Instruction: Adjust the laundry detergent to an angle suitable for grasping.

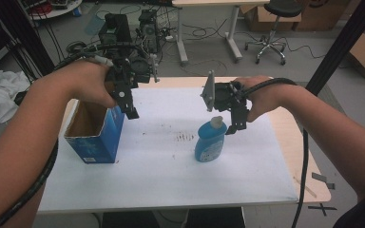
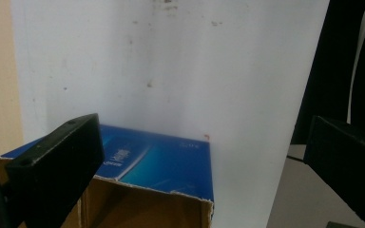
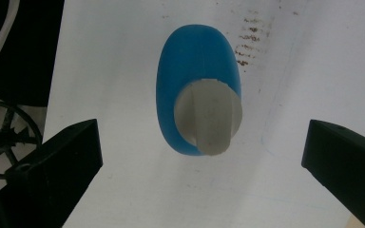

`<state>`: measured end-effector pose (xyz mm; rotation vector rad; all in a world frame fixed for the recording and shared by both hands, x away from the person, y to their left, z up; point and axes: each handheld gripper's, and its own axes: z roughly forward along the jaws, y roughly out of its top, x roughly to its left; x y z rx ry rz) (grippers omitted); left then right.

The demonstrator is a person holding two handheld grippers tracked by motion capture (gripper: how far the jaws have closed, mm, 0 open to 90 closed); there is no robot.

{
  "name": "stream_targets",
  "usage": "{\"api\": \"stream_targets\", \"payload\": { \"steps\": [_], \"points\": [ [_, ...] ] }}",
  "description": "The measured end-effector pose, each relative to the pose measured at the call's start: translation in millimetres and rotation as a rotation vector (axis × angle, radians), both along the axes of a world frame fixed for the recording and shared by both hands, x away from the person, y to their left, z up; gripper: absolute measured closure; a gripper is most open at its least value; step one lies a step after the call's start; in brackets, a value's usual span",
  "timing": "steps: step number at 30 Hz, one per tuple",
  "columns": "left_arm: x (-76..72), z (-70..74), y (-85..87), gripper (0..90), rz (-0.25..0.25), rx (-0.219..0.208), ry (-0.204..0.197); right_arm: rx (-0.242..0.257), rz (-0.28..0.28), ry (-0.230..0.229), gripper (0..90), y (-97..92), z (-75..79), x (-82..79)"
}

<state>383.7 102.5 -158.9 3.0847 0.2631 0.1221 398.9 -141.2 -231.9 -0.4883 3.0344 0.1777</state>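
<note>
While our right gripper [image 1: 233,124] hangs spread above the bottle [image 1: 210,142], mid-desk, we judge it smooth, light, slippery.
We'd pinch its cap [image 3: 209,116]; our left gripper [image 1: 129,110] gapes over the box [image 1: 96,134].

The bottle [image 1: 210,142] looks like smooth blue plastic with a slight sheen, and its cap [image 3: 209,116] is a paler, translucent grey-white plastic. The box [image 1: 96,133] is cardboard: glossy blue print outside, raw matt brown inside, with a ragged torn rim. The worktop [image 1: 161,166] is covered by a matt white sheet, stained in places with brown specks, over pale wood-look edges. Each hand-held gripper has matt black jaws, seemingly hard plastic.
</note>
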Motion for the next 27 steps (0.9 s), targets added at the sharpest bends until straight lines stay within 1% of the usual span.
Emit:
{"api": "stream_targets", "payload": {
  "steps": [5, 6, 8, 9, 10, 11, 12, 14, 18, 27],
  "points": [
    [0.1, -1.2, 1.3, 0.1, 0.004, -0.001, 0.000, -0.011, 0.012, 0.014, 0.0, 5.9, -10.0, 2.4],
    [0.0, -1.2, 1.3, 0.1, 0.004, -0.001, 0.000, -0.011, 0.012, 0.014, 0.0, 5.9, -10.0, 2.4],
    [-0.2, -1.5, 1.0, 0.1, 0.001, -0.001, 0.000, -0.019, 0.020, 0.024, 0.0, 9.4, -16.5, 2.9],
    [-0.3, -1.5, 0.9, 0.1, 0.000, 0.001, 0.001, -0.019, 0.020, 0.024, 0.0, 9.4, -16.5, 2.9],
    [-0.2, -2.0, 0.7, 0.1, -0.002, 0.002, 0.003, -0.027, 0.027, 0.026, 0.0, 11.7, -22.2, 3.0],
    [-0.2, -2.0, 0.7, 0.1, -0.002, 0.002, 0.003, -0.027, 0.027, 0.026, 0.0, 11.7, -22.2, 3.0],
    [-0.1, -2.6, 0.6, 0.1, -0.001, -0.001, 0.004, -0.035, 0.027, 0.032, 0.0, 13.5, -28.2, 3.1],
    [0.0, -3.7, 0.4, 0.1, -0.003, 0.003, 0.007, -0.038, 0.027, 0.033, 0.0, 13.9, -30.3, 3.2],
    [-0.4, -8.4, -0.6, 0.1, -0.009, 0.007, 0.016, -0.052, 0.027, 0.038, 0.0, 16.0, -44.9, 3.0],
    [0.2, -9.8, 0.3, 0.1, -0.009, 0.007, 0.016, -0.046, 0.023, 0.043, 0.0, 15.6, -53.7, 4.2]
  ]
}}
